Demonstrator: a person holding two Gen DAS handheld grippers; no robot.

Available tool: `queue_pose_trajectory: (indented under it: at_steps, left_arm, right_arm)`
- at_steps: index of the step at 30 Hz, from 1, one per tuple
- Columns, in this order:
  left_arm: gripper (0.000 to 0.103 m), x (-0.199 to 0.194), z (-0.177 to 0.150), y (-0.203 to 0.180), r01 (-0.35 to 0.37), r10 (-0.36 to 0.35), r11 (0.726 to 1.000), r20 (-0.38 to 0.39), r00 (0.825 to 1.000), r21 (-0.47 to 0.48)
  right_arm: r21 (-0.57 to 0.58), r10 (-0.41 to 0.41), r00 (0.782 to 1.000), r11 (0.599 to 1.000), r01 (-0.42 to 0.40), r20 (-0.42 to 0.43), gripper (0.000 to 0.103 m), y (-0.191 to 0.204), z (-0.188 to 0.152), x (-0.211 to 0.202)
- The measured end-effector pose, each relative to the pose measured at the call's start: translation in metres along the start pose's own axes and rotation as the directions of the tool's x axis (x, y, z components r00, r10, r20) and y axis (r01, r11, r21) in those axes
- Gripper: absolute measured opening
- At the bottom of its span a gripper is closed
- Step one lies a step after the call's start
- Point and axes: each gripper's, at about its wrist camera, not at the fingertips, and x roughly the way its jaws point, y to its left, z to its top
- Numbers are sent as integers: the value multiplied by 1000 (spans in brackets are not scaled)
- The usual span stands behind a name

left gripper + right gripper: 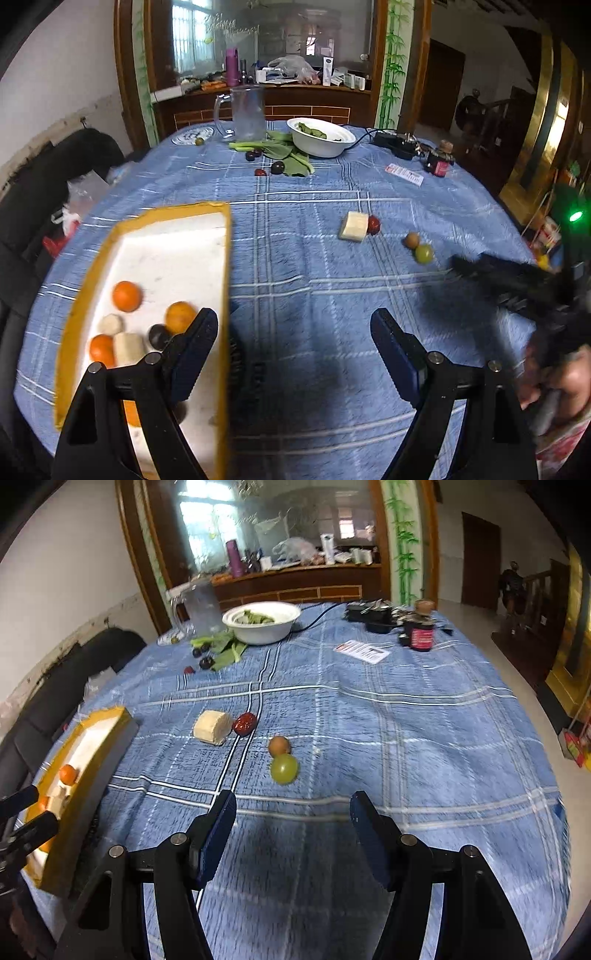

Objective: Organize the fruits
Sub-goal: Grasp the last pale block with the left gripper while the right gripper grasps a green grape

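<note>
A yellow-rimmed white tray (177,211) at the left holds oranges (127,296), banana pieces (127,349) and a dark plum (159,336). My left gripper (295,332) is open and empty, its left finger over the tray's right side. Mid-table on the blue checked cloth lie a banana piece (211,726), a red fruit (244,723), a brown fruit (279,745) and a green fruit (283,768). My right gripper (293,805) is open just short of the green fruit, with nothing between its fingers. Dark plums (206,661) lie at the far end.
At the far end stand a white bowl (266,633) of greens, loose leaves (225,648), a clear pitcher (201,603), a power strip (369,614), a dark jar (421,633) and a paper card (364,651). A black chair (55,177) stands at the left.
</note>
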Motion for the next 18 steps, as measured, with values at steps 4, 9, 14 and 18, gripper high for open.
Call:
queue_pose_trajectory:
  at_steps: [4,9,14,18]
  left_arm:
    - [84,19,17,4,5,-6,999,-11,1000,-44]
    - [84,55,43,4,36,-41,996,-58,997,-82]
    - [83,91,65,-14,58,-63,997,-97,993,-50]
    - [77,118,75,-41,69,-67,997,-94,993,24]
  right_arm:
    - [-33,6,999,999,-8,-51,66,6,8,41]
    - [-16,34,996,999,-35,-78,50,5,13,64]
    - [-28,45,996,998,-48,-77,48,8,16,75]
    - [-44,34,997,998,-37,-68,38,9,14,75]
